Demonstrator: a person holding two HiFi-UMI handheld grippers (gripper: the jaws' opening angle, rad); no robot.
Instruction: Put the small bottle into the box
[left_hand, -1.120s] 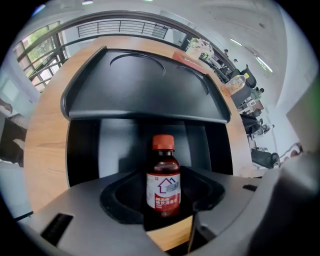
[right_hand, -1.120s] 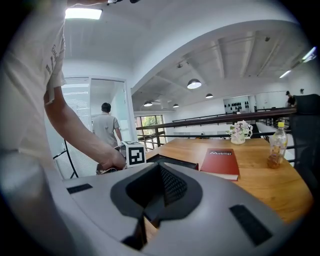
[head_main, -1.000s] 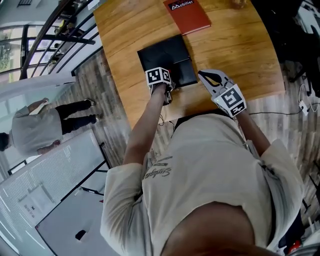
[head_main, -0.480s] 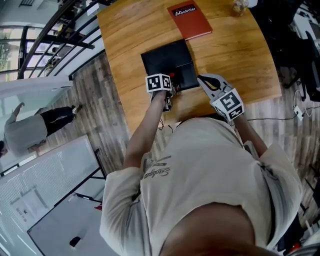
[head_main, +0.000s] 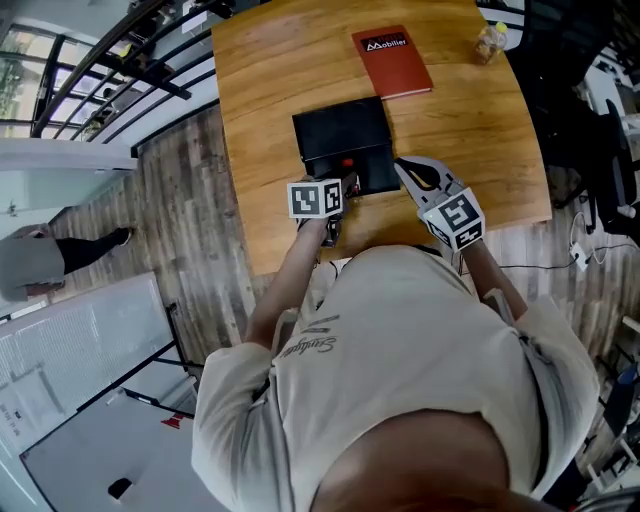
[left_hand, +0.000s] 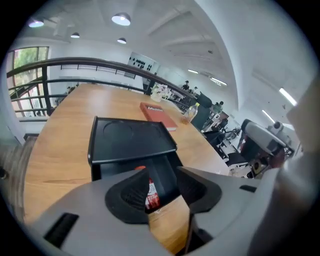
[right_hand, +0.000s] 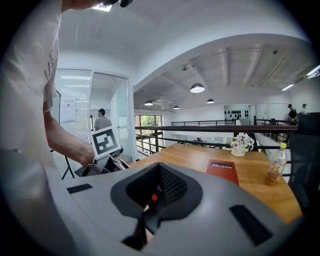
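Observation:
The black box (head_main: 345, 130) lies open on the wooden table, its lid (left_hand: 131, 137) raised at the back. The small bottle (left_hand: 152, 192), with a red cap and a red label, stands upright in the box's front part; its cap also shows from above in the head view (head_main: 347, 163). My left gripper (left_hand: 162, 187) hangs just before the box with the bottle in line between its jaws. The jaws are closing, and the pads stand clear of the bottle. My right gripper (head_main: 402, 166) rests at the box's right front corner, its fingers together and empty.
A red book (head_main: 392, 62) lies beyond the box. A clear drink bottle (head_main: 490, 42) stands at the table's far right corner, and a small vase of flowers (right_hand: 242, 144) stands at its far end. A railing (left_hand: 100, 65) runs past the table's far side.
My left gripper has drawn back a little from the box toward the table's near edge, uncovering the bottle's red cap. The right gripper has stayed by the box.

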